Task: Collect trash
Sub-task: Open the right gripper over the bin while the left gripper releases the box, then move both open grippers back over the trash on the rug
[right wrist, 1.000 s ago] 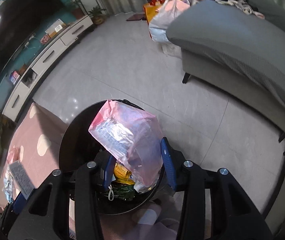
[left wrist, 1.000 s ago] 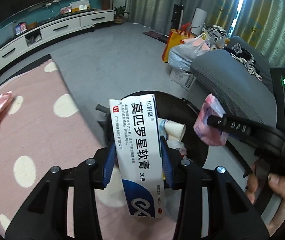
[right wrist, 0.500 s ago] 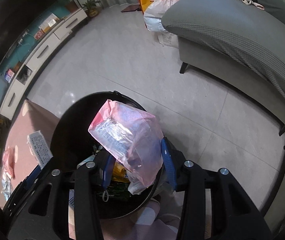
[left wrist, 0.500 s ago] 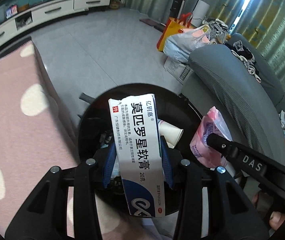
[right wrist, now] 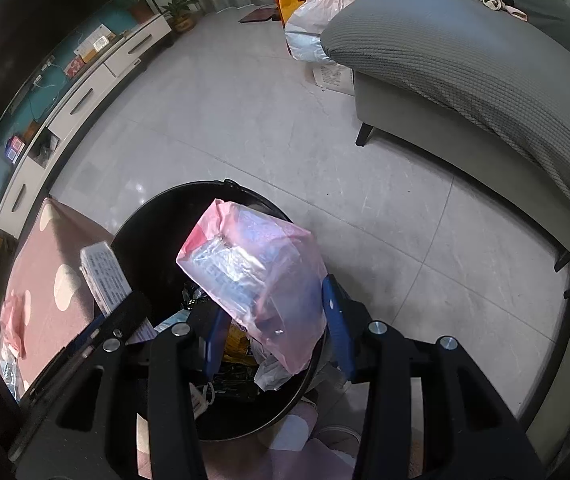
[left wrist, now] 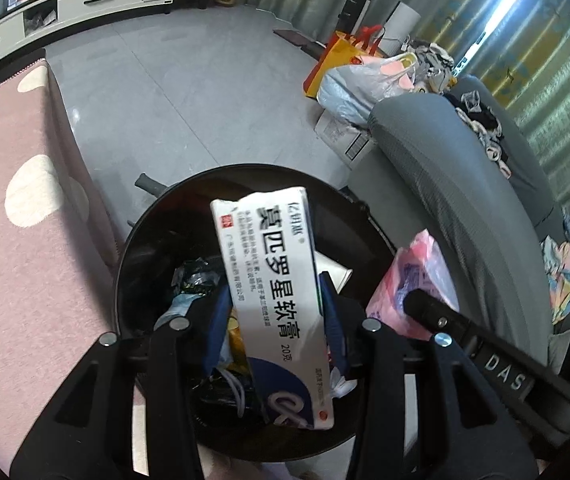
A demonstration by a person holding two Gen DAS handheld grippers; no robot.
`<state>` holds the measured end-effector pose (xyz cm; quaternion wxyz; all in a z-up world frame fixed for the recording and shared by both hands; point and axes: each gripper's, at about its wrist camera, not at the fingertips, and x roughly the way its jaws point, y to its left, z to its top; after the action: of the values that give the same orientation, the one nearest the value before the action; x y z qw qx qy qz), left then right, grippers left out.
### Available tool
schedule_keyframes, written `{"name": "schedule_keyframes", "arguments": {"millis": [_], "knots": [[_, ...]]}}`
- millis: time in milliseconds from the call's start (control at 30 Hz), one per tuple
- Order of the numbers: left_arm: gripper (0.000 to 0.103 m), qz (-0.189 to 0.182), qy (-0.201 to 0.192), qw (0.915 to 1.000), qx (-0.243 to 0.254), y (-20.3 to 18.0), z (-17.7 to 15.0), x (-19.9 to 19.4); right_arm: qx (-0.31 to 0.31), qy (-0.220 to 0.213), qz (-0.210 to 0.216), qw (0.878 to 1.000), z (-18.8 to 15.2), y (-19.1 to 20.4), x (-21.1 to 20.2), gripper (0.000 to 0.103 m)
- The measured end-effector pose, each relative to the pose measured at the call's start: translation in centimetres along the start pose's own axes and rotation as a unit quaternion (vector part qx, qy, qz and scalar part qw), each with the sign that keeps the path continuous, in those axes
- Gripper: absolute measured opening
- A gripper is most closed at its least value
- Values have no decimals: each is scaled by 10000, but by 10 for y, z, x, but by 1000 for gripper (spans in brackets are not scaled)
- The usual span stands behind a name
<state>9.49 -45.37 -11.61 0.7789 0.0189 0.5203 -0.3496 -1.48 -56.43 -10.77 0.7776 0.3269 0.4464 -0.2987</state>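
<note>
White box [left wrist: 275, 300] in left tongs [left wrist: 273, 320]

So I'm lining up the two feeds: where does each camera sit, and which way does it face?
Left wrist: on the left gripper, looking down along its fingers at the ointment box over the black bin; right gripper shows.
Right wrist: on the right gripper, facing down at its pink bag.
Both share bin, box, bag, sofa.

Living room: sofa [right wrist: 485, 64], TV cabinet [left wrist: 97, 4].
</note>
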Motion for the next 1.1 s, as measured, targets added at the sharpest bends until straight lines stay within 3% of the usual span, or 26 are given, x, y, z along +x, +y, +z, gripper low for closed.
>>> {"name": "schedule_keyframes", "arguments": {"millis": [67,133,333,433,700,900,1100], "knots": [[47,-43,25,10000,-10,0,1,2,16,-2,8,10000,0,-1,0,45],[61,-86,0,10000,-9,-1,0,0,12,-7,12,10000,0,-1,-1,47],[74,-29,-114,9998,-127,7,0,-16,41,-112,147,9998,1,-2,-8,61],[85,192,-301,9993,-128,16,0,-35,9,-182,163,9997,0,2,-12,66],[96,581,-684,9947,-503,60,-8,-98,-276,-244,55,9993,-4,19,-16,74],[100,1013,-1034,9831,-1118,118,-24,-150,-472,-369,-97,9982,-9,35,-20,86],[100,1612,-1245,9618,-1826,186,-56,-197,-668,-400,-59,9969,-13,48,-22,90]]}}
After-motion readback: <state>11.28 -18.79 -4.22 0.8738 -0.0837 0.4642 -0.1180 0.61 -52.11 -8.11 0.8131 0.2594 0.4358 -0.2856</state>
